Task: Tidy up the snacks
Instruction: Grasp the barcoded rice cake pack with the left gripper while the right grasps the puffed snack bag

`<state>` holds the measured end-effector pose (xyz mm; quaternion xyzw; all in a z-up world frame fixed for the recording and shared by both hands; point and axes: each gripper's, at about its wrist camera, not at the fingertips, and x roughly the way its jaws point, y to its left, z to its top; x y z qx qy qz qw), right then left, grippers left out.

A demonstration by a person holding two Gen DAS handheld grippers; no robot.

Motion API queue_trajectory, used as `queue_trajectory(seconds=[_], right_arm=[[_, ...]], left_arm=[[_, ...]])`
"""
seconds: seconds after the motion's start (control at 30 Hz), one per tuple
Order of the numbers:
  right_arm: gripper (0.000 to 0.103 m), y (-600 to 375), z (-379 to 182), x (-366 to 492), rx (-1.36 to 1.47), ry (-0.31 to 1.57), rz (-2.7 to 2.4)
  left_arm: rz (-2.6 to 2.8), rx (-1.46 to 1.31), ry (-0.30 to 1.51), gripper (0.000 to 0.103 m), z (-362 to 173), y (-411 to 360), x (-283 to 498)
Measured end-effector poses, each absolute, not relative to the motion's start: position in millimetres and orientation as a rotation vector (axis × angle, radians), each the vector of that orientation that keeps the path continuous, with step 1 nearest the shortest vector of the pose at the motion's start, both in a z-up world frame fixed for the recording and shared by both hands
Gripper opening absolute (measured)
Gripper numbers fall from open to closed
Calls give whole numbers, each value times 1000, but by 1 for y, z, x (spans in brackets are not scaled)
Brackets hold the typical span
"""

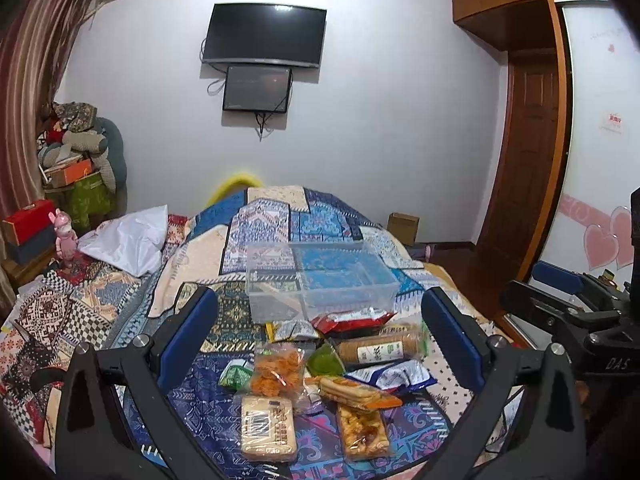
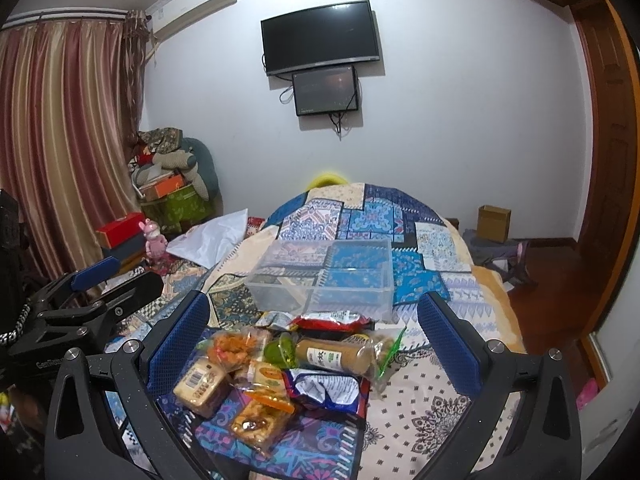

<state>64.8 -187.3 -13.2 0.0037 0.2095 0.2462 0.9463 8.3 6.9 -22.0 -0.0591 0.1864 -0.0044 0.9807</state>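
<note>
A dark television (image 1: 264,35) hangs on the wall at twelve o'clock, a smaller screen (image 1: 257,88) just below it. Striped curtains (image 2: 60,128) hang at nine o'clock. A pink toy rabbit (image 2: 154,238) stands near red boxes (image 2: 120,228). At two o'clock, a cardboard box (image 2: 494,222) sits on the floor.

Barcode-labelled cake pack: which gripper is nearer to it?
Left, probably. The pack lies between the left gripper's open fingers; from the right gripper it lies off to the left.

A blue patchwork-patterned quilt (image 1: 280,220) covers the bed; the storage box (image 1: 320,276) is clear, one snack packet (image 1: 352,318) red, another (image 2: 326,390) blue-and-white, hand-held gripper pads (image 2: 444,344) blue.
</note>
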Motion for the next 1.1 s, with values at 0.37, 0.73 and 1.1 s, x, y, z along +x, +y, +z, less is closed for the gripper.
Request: queue_trajectory(seconds=[0.37, 0.73, 1.1], right_arm=[[94, -170, -63, 88, -55, 632, 560], [85, -146, -110, 101, -65, 831, 658], [77, -126, -151, 108, -80, 982, 709]], left_arm=[[31, -101, 572, 83, -75, 29, 30], [55, -134, 771, 78, -142, 44, 46], [53, -155, 852, 70, -176, 46, 55]])
